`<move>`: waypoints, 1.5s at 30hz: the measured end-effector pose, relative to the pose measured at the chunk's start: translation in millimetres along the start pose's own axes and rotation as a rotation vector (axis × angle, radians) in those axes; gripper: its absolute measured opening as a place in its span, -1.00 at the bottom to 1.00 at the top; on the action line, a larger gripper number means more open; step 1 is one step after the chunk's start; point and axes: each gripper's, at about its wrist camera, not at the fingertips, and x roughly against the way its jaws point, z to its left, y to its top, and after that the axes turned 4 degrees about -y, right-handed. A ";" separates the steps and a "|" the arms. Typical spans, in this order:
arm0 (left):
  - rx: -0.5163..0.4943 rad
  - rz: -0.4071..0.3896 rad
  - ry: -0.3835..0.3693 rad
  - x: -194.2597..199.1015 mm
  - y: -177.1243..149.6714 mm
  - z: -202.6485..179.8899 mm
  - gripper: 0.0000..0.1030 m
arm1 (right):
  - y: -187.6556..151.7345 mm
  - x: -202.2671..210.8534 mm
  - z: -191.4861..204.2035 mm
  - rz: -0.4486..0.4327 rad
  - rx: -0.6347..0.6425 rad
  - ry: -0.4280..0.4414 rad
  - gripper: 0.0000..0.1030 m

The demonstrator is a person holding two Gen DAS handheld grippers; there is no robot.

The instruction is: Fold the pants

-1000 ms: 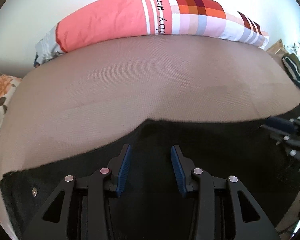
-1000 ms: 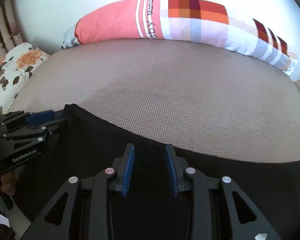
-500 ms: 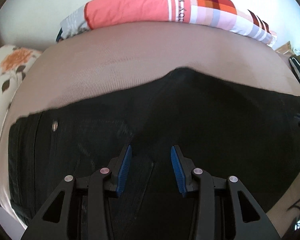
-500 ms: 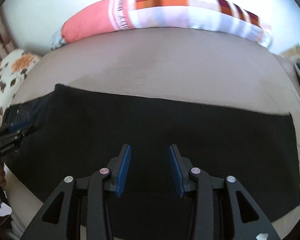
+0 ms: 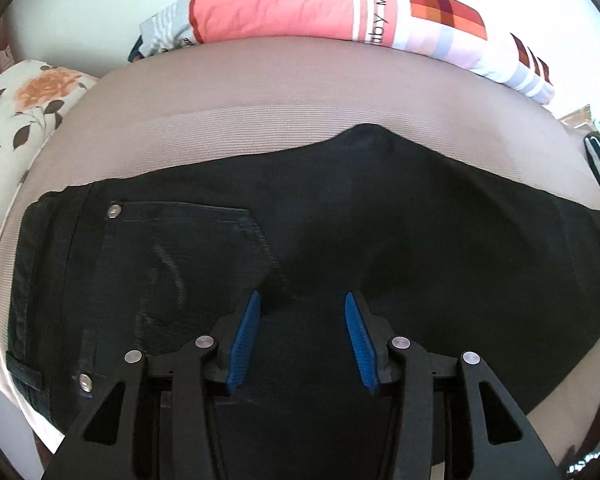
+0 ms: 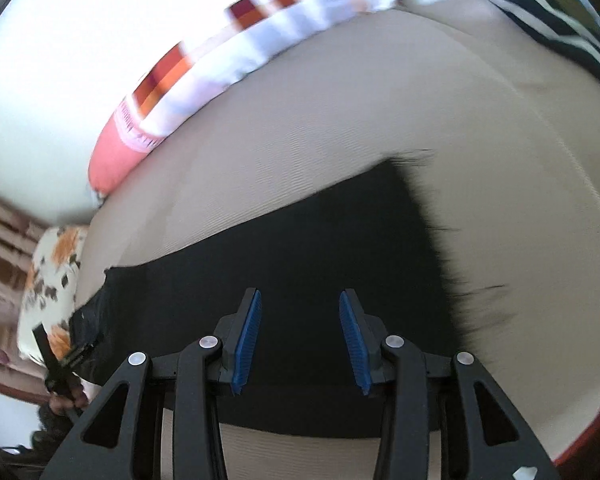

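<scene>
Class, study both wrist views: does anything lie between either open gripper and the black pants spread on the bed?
Nothing visible does. The left gripper and right gripper are open directly over the pants, with no object between.

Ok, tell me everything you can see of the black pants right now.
The black pants lie spread flat across the taupe bed cover, waistband at the left, frayed hem at the right. The fabric looks like dark denim: a stitched back pocket and metal rivets show. A small hump rises at the far edge. The left gripper and right gripper hover open above them, gripping nothing.
</scene>
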 end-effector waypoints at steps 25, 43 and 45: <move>-0.012 0.069 -0.025 -19.7 1.9 -58.5 0.00 | 24.9 -41.3 -85.6 0.169 -0.084 0.292 -0.64; 0.020 0.039 -0.062 -10.9 -4.0 -43.3 0.02 | 15.1 -5.5 -12.9 0.051 -0.109 0.222 -0.83; 0.022 0.033 -0.065 -8.7 -4.0 -38.4 0.02 | 12.8 -2.6 9.0 0.054 -0.098 0.222 -0.83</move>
